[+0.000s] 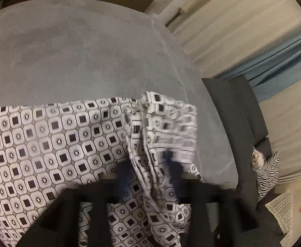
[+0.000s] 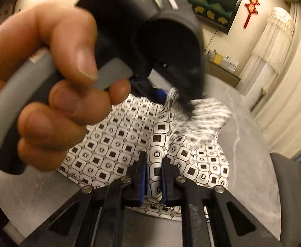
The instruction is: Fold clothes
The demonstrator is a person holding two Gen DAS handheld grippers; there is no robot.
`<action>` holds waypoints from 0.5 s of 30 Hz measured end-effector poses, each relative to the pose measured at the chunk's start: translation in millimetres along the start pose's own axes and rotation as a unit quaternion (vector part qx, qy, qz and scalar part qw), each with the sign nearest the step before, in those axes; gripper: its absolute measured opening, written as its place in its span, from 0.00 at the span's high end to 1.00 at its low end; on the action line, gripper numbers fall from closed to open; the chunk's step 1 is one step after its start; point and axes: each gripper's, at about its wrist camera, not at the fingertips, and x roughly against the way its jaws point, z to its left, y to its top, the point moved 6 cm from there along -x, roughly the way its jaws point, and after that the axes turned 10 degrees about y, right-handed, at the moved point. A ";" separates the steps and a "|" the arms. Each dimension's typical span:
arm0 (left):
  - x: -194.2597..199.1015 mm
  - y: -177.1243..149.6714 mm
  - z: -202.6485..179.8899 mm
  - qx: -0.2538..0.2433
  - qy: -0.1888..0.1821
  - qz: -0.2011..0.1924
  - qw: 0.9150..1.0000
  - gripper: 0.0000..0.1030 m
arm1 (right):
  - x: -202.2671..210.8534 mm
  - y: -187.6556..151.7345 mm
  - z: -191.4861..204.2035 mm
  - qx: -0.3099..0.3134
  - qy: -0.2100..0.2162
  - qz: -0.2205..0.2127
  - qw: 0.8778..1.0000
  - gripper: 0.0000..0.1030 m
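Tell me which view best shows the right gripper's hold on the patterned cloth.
The right wrist view: the right gripper pinches a fold of the patterned cloth in sharp focus. The left wrist view shows the cloth, not the right gripper.

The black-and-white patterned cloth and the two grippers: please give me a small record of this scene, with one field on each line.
garment: black-and-white geometric patterned cloth, partly flat, one part lifted and bunched
surface: grey table
left gripper: blurred, bunched cloth between its fingers; grip unclear
right gripper: fold of cloth between its blue-padded fingers
hand: holds the left gripper's grey handle, close in the right wrist view
fold stage: in progress
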 end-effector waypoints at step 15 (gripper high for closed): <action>61.8 -52.7 69.7 0.030 0.111 -0.035 0.993 0.96 | 9.6 -3.0 31.8 0.026 0.152 -0.026 0.988 0.67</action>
